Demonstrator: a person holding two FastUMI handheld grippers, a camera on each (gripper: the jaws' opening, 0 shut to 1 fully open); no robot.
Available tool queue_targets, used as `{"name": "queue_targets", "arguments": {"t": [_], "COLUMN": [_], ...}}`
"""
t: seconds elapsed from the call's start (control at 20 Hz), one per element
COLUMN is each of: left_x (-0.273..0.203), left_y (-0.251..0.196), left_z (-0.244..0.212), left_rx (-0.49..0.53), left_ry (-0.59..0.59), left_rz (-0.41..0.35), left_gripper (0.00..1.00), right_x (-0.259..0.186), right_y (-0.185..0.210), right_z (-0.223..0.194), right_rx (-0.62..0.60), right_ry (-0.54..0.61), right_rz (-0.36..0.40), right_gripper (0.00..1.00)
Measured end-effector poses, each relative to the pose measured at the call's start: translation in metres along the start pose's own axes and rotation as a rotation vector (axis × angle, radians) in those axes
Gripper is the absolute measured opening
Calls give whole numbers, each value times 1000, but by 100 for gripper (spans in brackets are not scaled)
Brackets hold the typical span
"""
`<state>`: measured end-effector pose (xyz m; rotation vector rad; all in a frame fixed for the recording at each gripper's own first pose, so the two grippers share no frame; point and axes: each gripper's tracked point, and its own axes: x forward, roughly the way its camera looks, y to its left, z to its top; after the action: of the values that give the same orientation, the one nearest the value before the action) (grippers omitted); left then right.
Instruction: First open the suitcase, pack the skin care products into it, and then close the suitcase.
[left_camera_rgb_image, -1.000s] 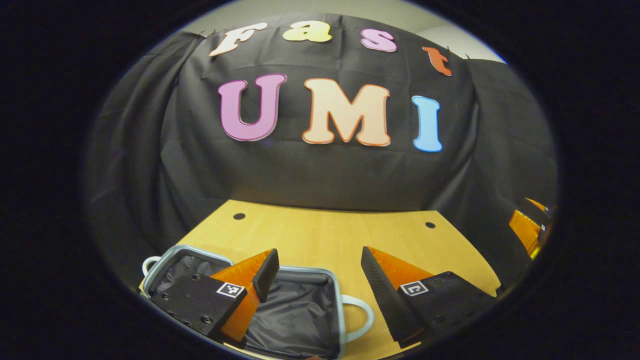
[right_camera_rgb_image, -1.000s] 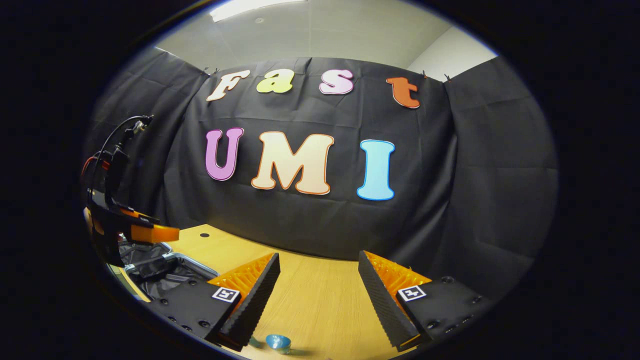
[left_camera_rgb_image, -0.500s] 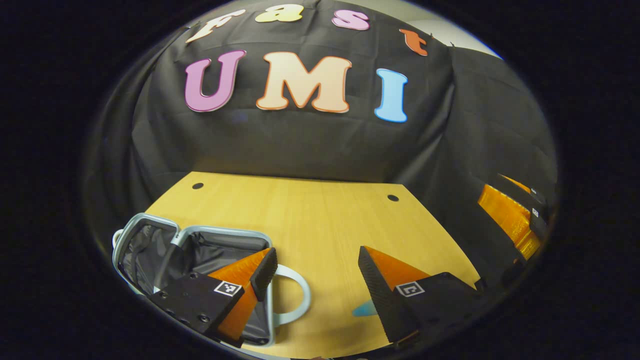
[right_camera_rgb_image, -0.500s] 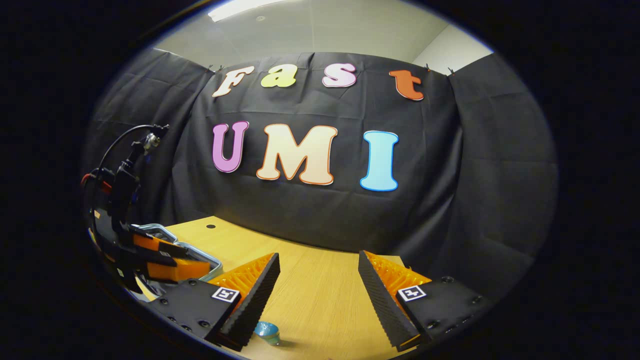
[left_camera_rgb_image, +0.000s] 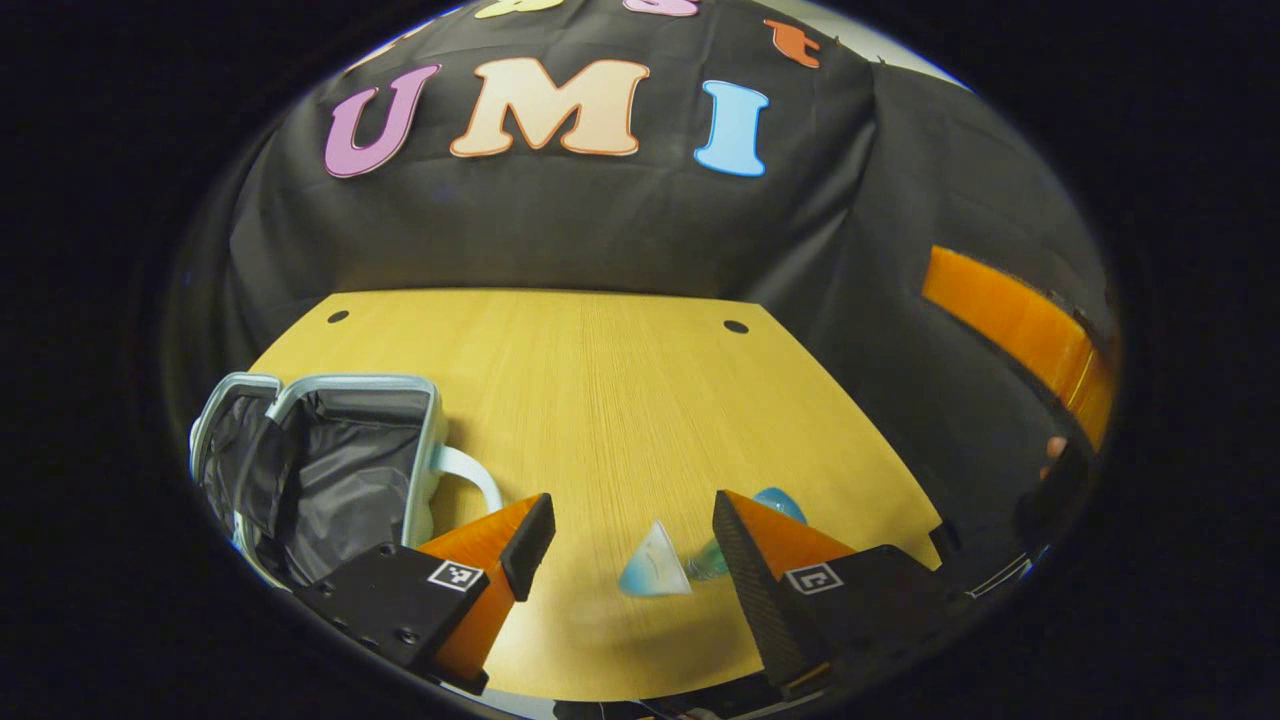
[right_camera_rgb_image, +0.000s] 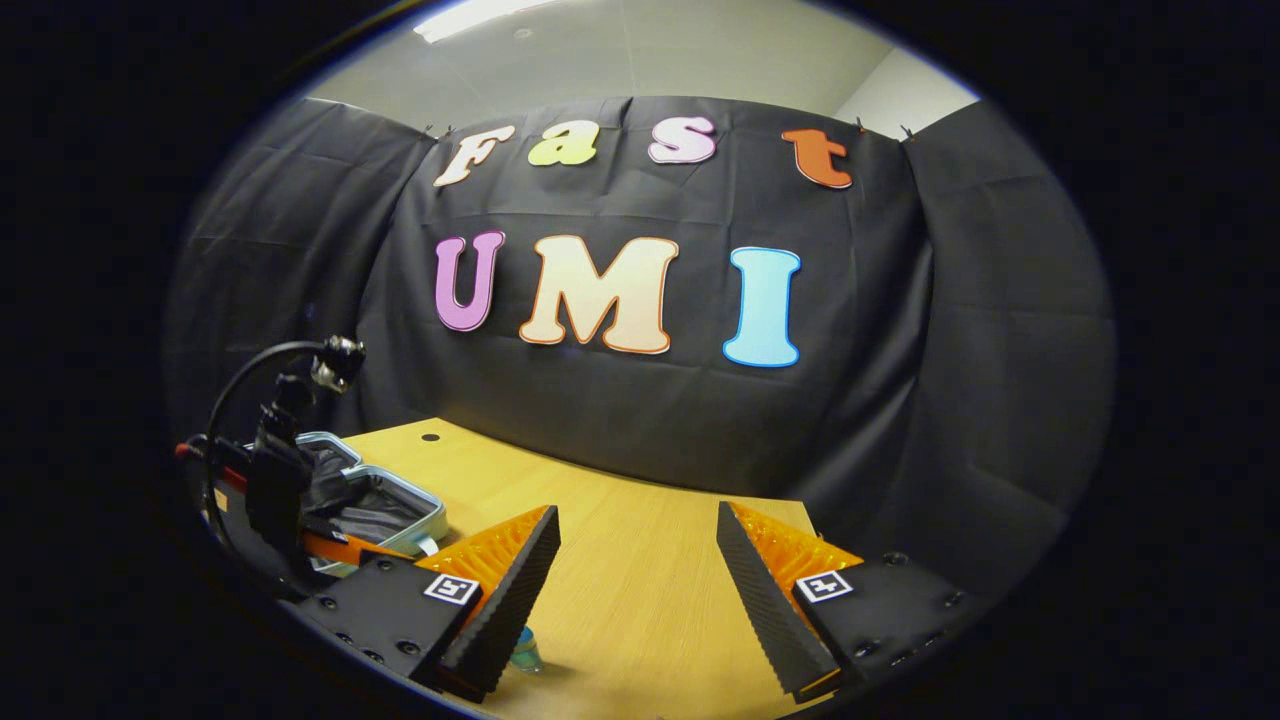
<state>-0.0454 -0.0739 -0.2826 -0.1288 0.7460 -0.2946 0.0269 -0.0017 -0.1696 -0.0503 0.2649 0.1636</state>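
- A pale blue suitcase (left_camera_rgb_image: 330, 450) lies open on the wooden table at lower left of the left gripper view, its dark lining exposed and a curved handle on its right side.
- A small blue skin care product (left_camera_rgb_image: 655, 565) sits at lower centre, blurred.
- Another teal item (left_camera_rgb_image: 775, 500) lies just beyond it.

Table (left_camera_rgb_image: 620, 390): matt wood-grain top. Suitcase (left_camera_rgb_image: 425, 440): smooth hard shell w/ crinkled black fabric lining. Skincare bottle (left_camera_rgb_image: 655, 570): glossy translucent plastic.
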Motion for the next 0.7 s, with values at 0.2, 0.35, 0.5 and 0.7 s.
{"name": "queue_targets", "arguments": {"t": [0.2,0.35,0.5,0.7], "left_x": [17,32,45,43], "left_y": [0,-1,1,0], "left_z": [-34,-54,-66,-57], "left_rx": [-12,-2,-6,1], "left_ry": [74,123,144,147], "left_rz": [3,5,11,-22], "left_gripper": [86,72,51,22], "right_x": [-3,-7,-9,-8], "right_y": [0,11,26,40], "right_z": [-9,-14,-19,-39], "right_rx": [-9,-1,5,-2], "right_ry": [19,18,15,43], "right_rz": [16,64,119,161], "right_gripper": [99,99,97,100]}}
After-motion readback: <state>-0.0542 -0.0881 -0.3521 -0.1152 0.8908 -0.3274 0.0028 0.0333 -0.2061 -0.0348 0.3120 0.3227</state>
